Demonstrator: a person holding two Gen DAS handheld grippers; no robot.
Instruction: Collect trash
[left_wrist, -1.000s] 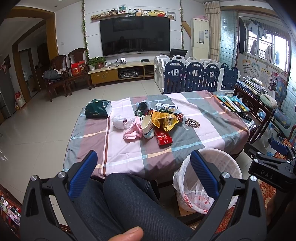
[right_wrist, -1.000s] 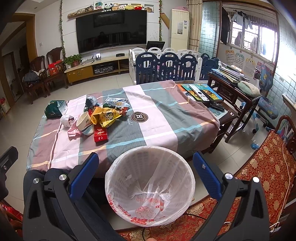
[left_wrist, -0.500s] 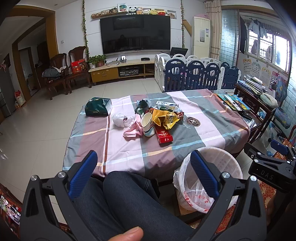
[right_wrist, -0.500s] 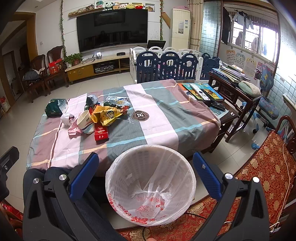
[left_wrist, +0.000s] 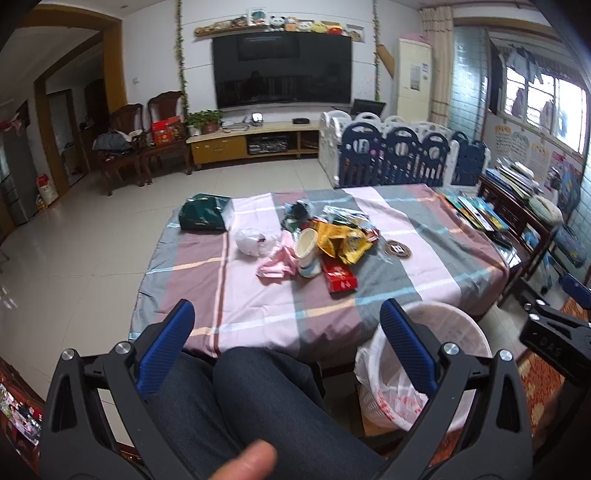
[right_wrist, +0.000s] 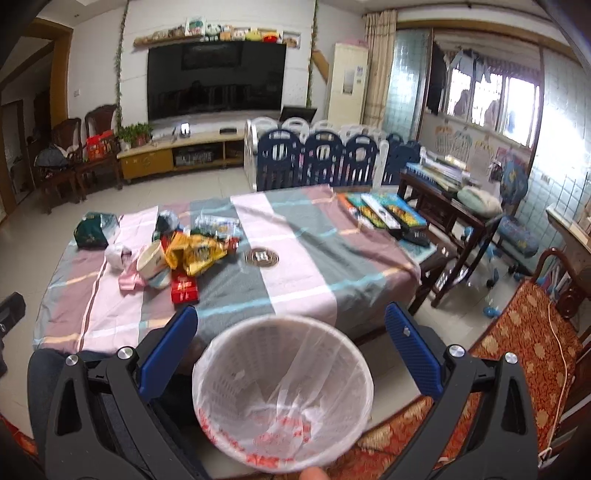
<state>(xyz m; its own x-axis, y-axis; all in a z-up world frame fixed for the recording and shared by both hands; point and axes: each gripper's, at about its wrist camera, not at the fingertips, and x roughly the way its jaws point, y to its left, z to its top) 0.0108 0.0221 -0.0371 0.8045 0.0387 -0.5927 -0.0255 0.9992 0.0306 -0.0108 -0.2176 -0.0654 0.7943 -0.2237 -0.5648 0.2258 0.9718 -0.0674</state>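
Observation:
A pile of trash lies mid-table: a red box (left_wrist: 339, 277) (right_wrist: 184, 290), a white paper cup (left_wrist: 308, 251) (right_wrist: 153, 261), a yellow snack bag (left_wrist: 341, 242) (right_wrist: 195, 253), a pink wrapper (left_wrist: 277, 264) and a crumpled white bag (left_wrist: 251, 240). A white bin (left_wrist: 436, 373) (right_wrist: 282, 397) lined with a plastic bag stands on the floor by the table's near edge. My left gripper (left_wrist: 286, 347) is open and empty above my knee. My right gripper (right_wrist: 291, 354) is open and empty above the bin.
The striped cloth covers the table (left_wrist: 258, 306). A dark green pouch (left_wrist: 203, 217) lies at its far left, a round coaster (left_wrist: 398, 250) right of the pile. Books (right_wrist: 384, 212) lie at the far right. A dark wooden side table (right_wrist: 450, 218) stands to the right.
Both grippers have risen and tilted slightly; the table and bin sit lower in each view. Both stay open and empty.

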